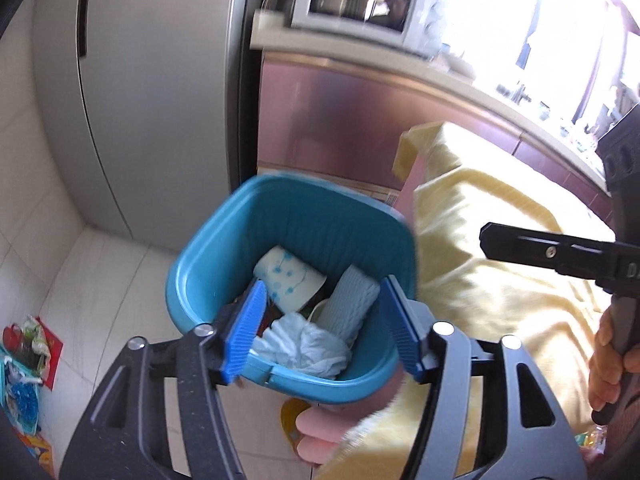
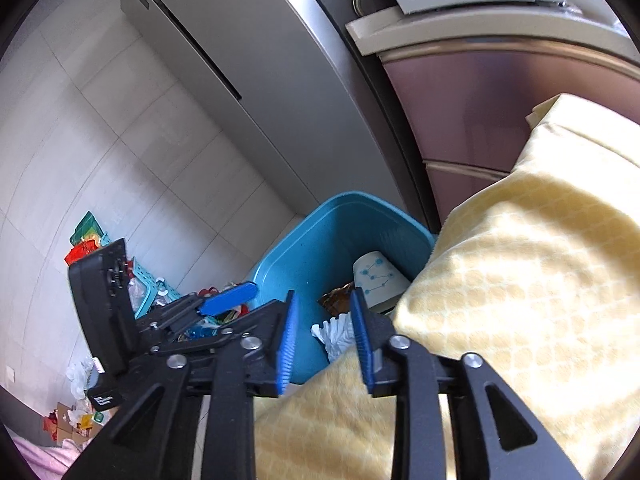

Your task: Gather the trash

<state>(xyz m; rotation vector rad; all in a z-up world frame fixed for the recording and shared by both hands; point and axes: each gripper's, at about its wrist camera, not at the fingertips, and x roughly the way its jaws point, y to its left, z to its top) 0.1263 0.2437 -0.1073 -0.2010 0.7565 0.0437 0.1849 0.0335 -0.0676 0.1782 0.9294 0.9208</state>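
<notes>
1. The left gripper (image 1: 322,330) hung over the blue bin (image 1: 224,240), jaws wide, gripping nothing.
2. The right gripper (image 2: 325,340) stood narrowly parted, empty.
3. Inside the bin lay a paper cup (image 1: 288,278), crumpled tissue (image 1: 308,346) and possibly a wrapper (image 2: 338,298).

You look down on a floor (image 2: 132,152) of pale square tiles that meets a tall grey refrigerator (image 1: 152,92) with a dark vertical handle slot. Beside it stands a mauve cabinet (image 1: 352,120) under a light bench (image 1: 472,80) that carries a white microwave (image 1: 356,0), and hard daylight floods in from a window (image 1: 540,12) at the upper right, washing out what sits along the bench. At the right a yellow patterned cloth (image 2: 540,272) covers a piece of furniture with a squared corner.
</notes>
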